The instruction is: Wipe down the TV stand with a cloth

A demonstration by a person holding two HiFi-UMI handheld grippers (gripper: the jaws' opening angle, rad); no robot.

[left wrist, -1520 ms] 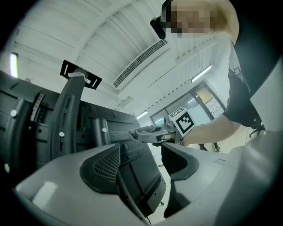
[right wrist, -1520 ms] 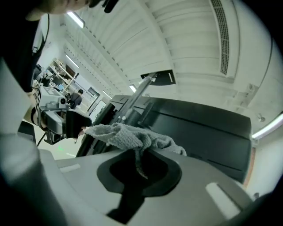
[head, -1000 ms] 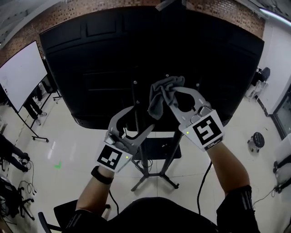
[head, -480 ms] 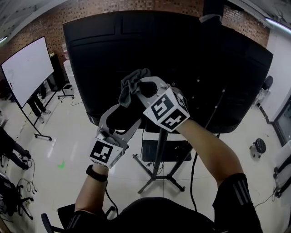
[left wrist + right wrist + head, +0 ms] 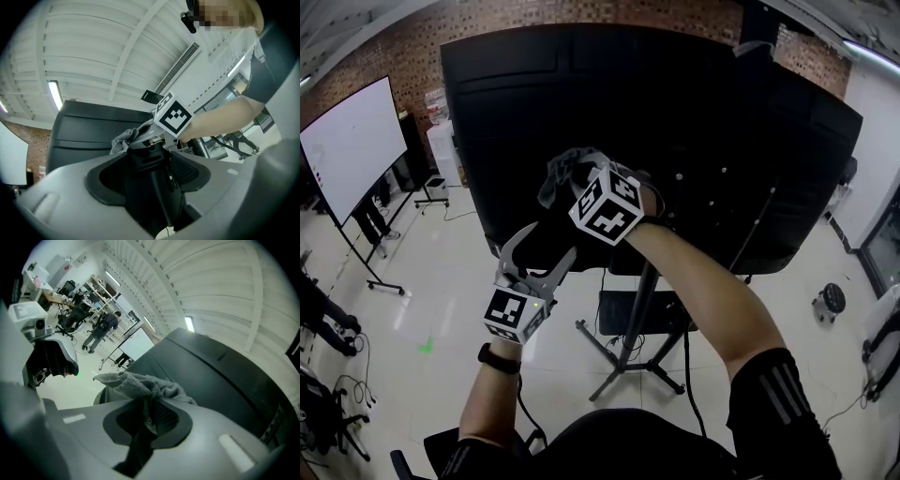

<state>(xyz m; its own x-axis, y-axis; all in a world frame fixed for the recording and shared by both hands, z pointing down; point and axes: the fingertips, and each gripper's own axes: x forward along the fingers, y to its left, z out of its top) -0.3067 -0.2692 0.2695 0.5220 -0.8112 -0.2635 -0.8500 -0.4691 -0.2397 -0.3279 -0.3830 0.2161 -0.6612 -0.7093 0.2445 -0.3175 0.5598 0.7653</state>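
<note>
Two grippers meet at frame centre. The right gripper is clamped on the crumpled grey cloth, close to the large black screen back. The left gripper has its jaws apart, empty. Wiping appears under way; the next move likely calls for sweeping down to the black metal TV stand.

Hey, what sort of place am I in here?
Probably an office or lab workspace: there is a wheeled whiteboard, a big screen on a rolling stand, and people standing by open shelving in the background.
</note>
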